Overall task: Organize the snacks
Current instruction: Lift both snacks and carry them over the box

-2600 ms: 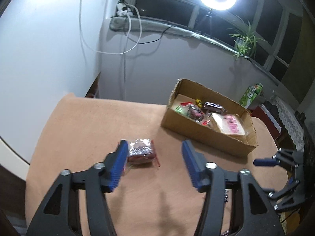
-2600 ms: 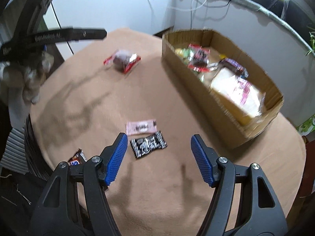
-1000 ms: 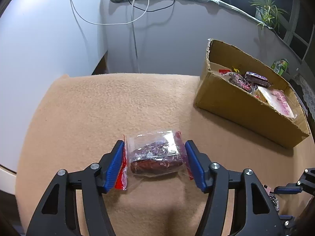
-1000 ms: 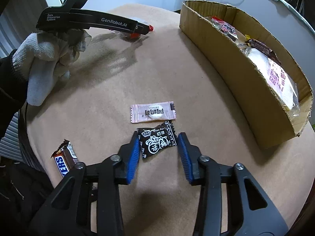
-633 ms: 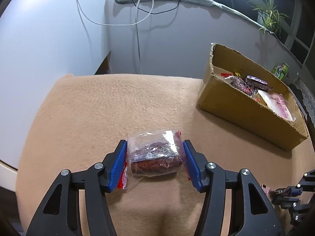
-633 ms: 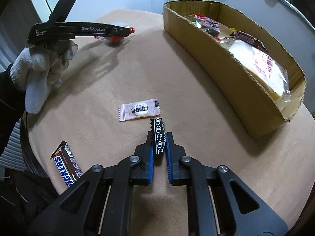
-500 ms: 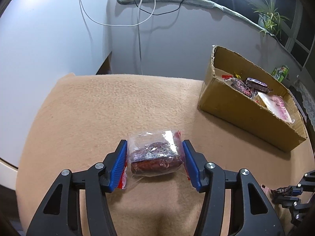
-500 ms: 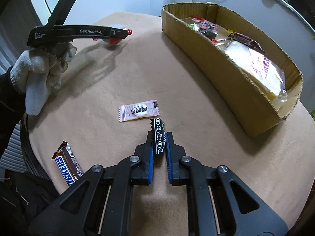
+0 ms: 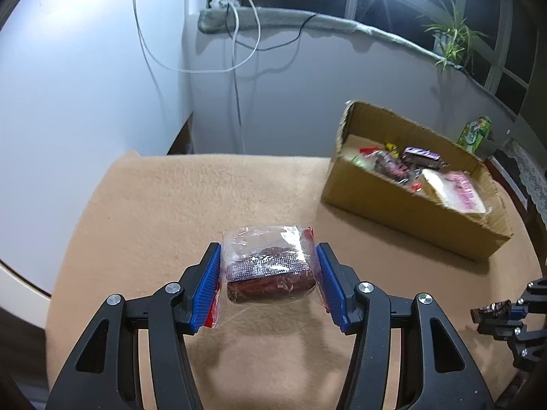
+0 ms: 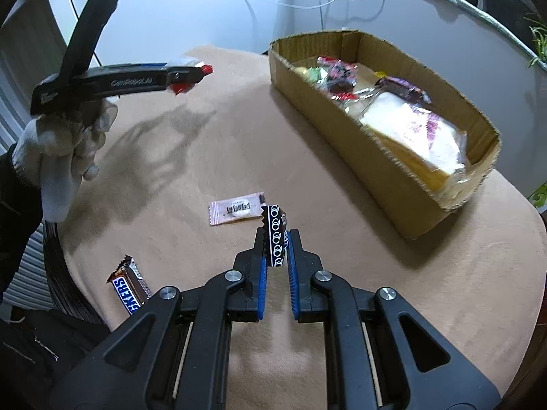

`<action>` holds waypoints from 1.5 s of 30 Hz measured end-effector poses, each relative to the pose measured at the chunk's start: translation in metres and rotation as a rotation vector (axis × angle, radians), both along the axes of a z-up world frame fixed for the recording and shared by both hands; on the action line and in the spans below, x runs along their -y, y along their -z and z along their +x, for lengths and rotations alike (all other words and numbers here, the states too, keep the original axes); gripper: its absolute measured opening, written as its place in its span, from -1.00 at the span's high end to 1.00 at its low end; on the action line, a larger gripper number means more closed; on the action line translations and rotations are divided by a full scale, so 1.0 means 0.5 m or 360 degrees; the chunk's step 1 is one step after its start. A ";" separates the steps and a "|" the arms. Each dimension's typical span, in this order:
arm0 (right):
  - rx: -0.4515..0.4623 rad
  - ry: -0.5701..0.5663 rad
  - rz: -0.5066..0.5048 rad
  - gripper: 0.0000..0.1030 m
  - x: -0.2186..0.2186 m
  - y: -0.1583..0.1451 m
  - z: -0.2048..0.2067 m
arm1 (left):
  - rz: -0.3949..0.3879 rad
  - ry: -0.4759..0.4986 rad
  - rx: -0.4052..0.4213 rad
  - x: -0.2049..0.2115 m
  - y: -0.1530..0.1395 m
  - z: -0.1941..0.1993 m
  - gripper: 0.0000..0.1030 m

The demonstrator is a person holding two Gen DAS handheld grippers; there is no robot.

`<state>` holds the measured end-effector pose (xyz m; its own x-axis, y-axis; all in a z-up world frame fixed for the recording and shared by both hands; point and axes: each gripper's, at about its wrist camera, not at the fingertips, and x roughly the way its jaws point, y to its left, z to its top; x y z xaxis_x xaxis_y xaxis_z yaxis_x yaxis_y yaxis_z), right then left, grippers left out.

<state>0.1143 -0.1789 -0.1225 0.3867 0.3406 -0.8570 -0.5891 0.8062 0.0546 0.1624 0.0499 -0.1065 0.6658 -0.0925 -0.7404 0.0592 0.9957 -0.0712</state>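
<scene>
My left gripper [image 9: 268,270] is shut on a clear-wrapped dark red snack pack [image 9: 270,270] and holds it above the tan table. My right gripper [image 10: 275,242] is shut on a small black candy packet [image 10: 275,232], lifted off the table. The right gripper also shows in the left wrist view [image 9: 495,314], and the left gripper in the right wrist view [image 10: 184,75]. The open cardboard box [image 9: 393,205] stands at the back right and holds several snacks; it also shows in the right wrist view [image 10: 342,136].
A pink candy packet [image 10: 236,208] and a Snickers bar [image 10: 128,290] lie on the tan table [image 10: 205,153] near its front left edge. A wall with cables stands behind the table. A green can [image 9: 473,135] stands beyond the box.
Both grippers closed on their snacks and have lifted them off the table. The view of the box has shifted as both rise.
</scene>
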 end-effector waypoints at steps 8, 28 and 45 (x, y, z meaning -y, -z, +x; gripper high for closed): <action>0.0096 0.0074 0.0055 0.79 0.039 -0.056 0.014 | -0.0027 0.0086 0.0105 0.037 -0.057 -0.028 -0.07; 0.0241 0.0268 0.0074 0.79 0.129 -0.134 0.110 | -0.0072 0.0269 0.0185 0.147 -0.115 0.005 -0.06; 0.0234 0.0347 -0.0012 0.79 0.167 -0.118 0.260 | -0.0055 0.0298 0.0131 0.186 -0.097 0.092 -0.07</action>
